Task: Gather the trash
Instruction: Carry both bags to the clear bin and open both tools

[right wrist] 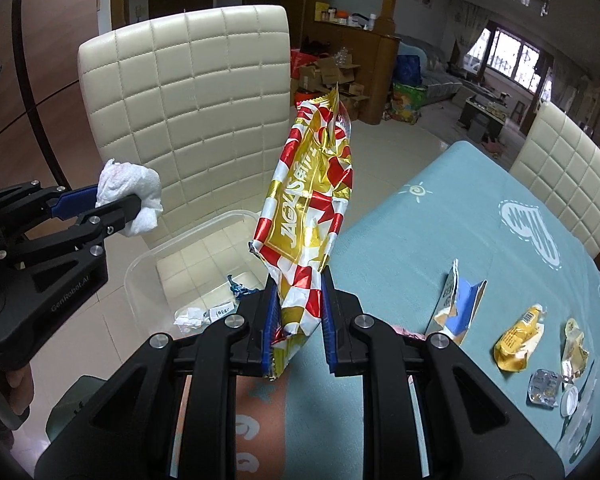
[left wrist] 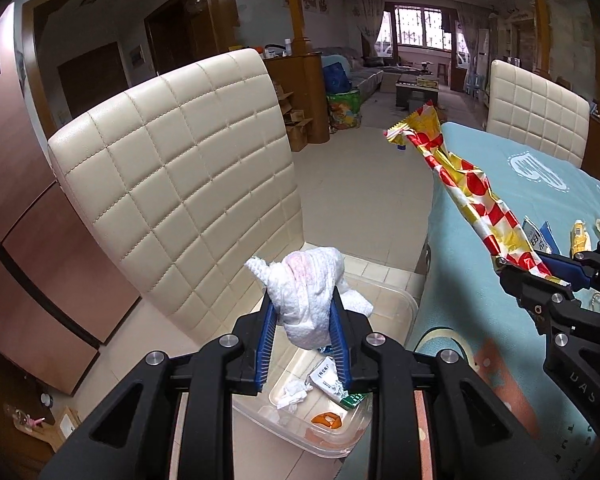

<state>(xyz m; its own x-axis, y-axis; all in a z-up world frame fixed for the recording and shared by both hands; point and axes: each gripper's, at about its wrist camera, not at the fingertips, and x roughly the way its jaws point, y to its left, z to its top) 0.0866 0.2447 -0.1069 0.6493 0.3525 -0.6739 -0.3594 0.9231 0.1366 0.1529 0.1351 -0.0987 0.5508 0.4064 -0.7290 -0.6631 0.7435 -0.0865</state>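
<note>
A long living and dining room stretches back to a barred window, and up close a counter (right wrist: 440,216) under a pale blue patterned cloth stands beside a cream quilted chair (left wrist: 172,184). On the chair's seat sits a clear plastic bin (left wrist: 396,300), the collecting point for the trash.

Some of the job looks done: the bin already holds a crumpled white scrap (left wrist: 294,394), a small printed packet (left wrist: 326,376), something orange (left wrist: 327,420) and a bit of blue foil (right wrist: 238,291).

Two more pieces are on their way. The left hand-held gripper (left wrist: 304,322) has its blue pads pressed on a wad of white tissue (left wrist: 312,284) faintly stained pink, held above the bin's mouth, so it seems about ready to drop. The right hand-held gripper (right wrist: 298,304) is clamped tight on the lower end of a long red, gold and white snack wrapper (right wrist: 308,196), which stands up above the counter's edge, just beside the bin but not clearly over it.

Plenty remains on the counter: a torn blue and white packet (right wrist: 458,304), a crumpled yellow sachet (right wrist: 518,338), a pale crinkled wrapper (right wrist: 574,346), an empty foil blister (right wrist: 544,388) and a small white cap (right wrist: 570,400). By my reckoning the task is near its middle, with both held items to release and five or so pieces to fetch.
</note>
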